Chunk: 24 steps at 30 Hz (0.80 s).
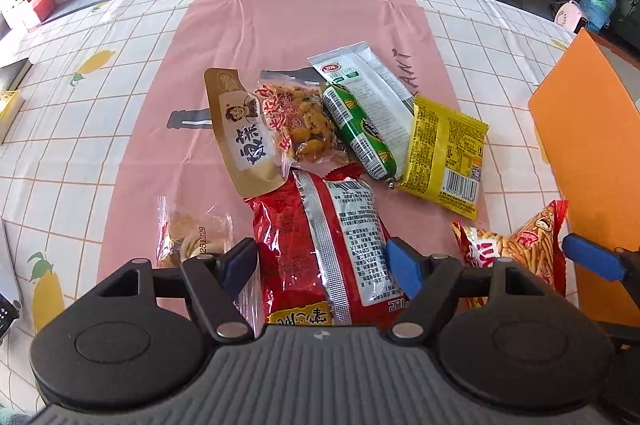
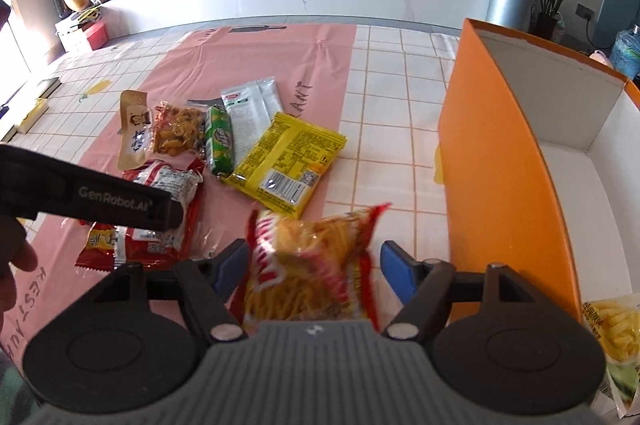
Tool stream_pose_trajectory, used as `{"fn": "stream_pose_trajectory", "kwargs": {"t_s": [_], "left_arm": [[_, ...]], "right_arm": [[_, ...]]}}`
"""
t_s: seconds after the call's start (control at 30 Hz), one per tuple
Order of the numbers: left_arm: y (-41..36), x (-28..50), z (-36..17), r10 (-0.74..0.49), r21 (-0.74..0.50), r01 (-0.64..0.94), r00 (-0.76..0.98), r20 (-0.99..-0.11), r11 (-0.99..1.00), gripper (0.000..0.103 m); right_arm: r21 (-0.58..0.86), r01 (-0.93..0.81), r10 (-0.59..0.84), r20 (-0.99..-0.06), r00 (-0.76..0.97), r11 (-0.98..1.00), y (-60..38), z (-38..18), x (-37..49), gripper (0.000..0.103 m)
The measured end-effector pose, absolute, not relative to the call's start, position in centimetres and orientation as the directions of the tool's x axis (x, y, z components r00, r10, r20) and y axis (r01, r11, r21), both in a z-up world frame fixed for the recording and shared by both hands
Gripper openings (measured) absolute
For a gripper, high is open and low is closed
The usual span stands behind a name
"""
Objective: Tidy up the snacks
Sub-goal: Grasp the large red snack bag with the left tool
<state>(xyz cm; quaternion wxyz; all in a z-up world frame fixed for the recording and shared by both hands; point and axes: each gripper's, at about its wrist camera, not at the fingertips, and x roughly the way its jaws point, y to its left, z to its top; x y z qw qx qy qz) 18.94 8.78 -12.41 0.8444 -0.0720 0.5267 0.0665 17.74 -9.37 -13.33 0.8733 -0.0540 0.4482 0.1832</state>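
The right gripper [image 2: 312,265], fingers apart around the stick-snack bag [image 2: 308,265], sits just left of the orange box [image 2: 500,153]; the left gripper [image 1: 320,261] straddles the red packet [image 1: 320,245], also spread.

The desk [image 1: 100,97] carries a white cloth gridded in thin orange lines with yellow fruit prints, overlaid by a pink runner [image 1: 304,25] bearing dark bottle silhouettes. The box [image 2: 500,161] is orange outside, white inside. Packets: tan-gold pouch [image 1: 240,133] with a portrait label; clear bag [image 1: 300,121] with red print; green sausage [image 1: 358,133] with yellow markings; white-grey sachet [image 1: 372,81]; yellow packet [image 1: 444,153]; red packet [image 1: 320,245] with a silver seam; red-and-yellow stick-snack bag [image 2: 312,265]. Each claw has blue pads [image 1: 402,265] on black arms.
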Motion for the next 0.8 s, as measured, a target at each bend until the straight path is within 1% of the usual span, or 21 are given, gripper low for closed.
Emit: {"fn": "stream_pose_trajectory", "kwargs": {"t_s": [0.03,0.13,0.2,0.3,0.43,0.53,0.8], "left_arm": [[8.8,18.9,-12.4,0.029,-0.059,-0.184,0.441,-0.897,0.981,0.078],[8.7,18.6,-12.3,0.028,-0.056,-0.17,0.456,-0.89,0.984,0.077],[8.7,18.5,-12.3,0.023,-0.056,-0.159,0.461,-0.887,0.986,0.076],[8.9,18.1,-12.1,0.011,-0.068,-0.152,0.468,-0.884,0.986,0.076],[9.1,17.5,-11.4,-0.005,-0.087,-0.149,0.483,-0.876,0.985,0.076],[9.3,16.9,-10.7,-0.02,-0.107,-0.151,0.488,-0.873,0.983,0.076],[8.6,14.9,-8.3,-0.051,-0.127,-0.11,0.523,-0.851,0.986,0.075]], "right_arm": [[0.075,-0.366,0.273,-0.805,0.527,0.928,-9.4,-13.5,17.8,0.07],[0.098,-0.363,0.284,-0.815,0.505,0.927,-9.5,-14.0,17.8,0.069],[0.108,-0.365,0.291,-0.819,0.494,0.925,-9.5,-14.4,17.7,0.062],[0.105,-0.356,0.285,-0.816,0.503,0.928,-9.5,-14.4,17.4,0.055],[0.097,-0.348,0.274,-0.817,0.507,0.933,-9.6,-14.0,17.4,0.05],[0.1,-0.345,0.276,-0.813,0.513,0.933,-9.8,-13.5,17.1,0.049],[0.107,-0.33,0.285,-0.781,0.555,0.938,-10.4,-10.7,15.6,0.048]]}}
